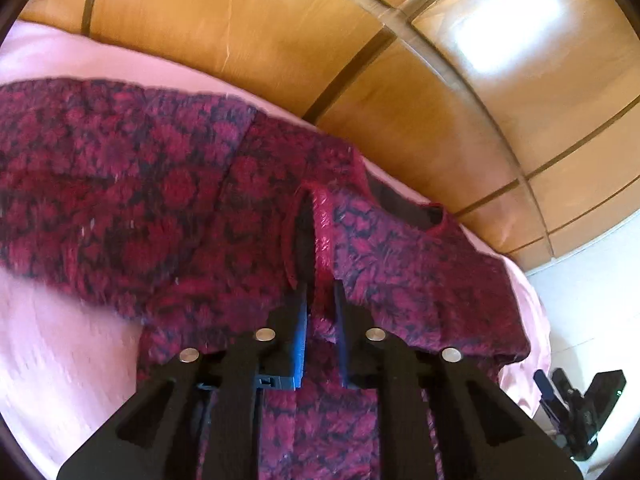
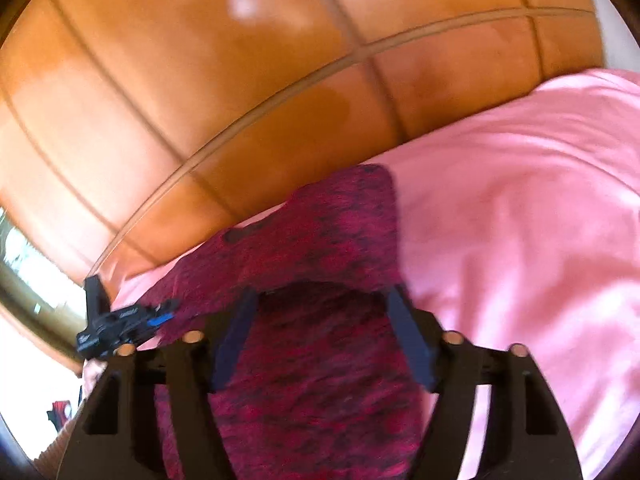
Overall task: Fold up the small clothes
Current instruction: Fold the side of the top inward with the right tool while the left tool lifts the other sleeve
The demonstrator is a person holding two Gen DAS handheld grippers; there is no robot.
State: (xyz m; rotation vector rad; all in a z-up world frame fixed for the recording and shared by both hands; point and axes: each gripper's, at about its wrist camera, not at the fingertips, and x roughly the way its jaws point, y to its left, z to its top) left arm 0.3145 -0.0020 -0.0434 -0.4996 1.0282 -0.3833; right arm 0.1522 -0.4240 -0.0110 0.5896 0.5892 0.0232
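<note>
A small red and black patterned knit garment (image 1: 168, 200) lies spread on a pink sheet (image 1: 60, 344). My left gripper (image 1: 320, 292) is shut on a fold of the garment near its neckline, with fabric bunched between the fingers. In the right wrist view the same garment (image 2: 320, 380) runs under my right gripper (image 2: 320, 292), whose fingers stand wide apart with cloth lying between and under them. The left gripper also shows at the left edge of the right wrist view (image 2: 120, 324). The right gripper shows at the lower right of the left wrist view (image 1: 576, 404).
The pink sheet (image 2: 520, 240) covers a bed. A glossy orange-brown wooden wardrobe (image 1: 360, 60) stands right behind the bed and shows in the right wrist view too (image 2: 200, 80). White floor (image 1: 592, 300) lies beyond the bed's right edge.
</note>
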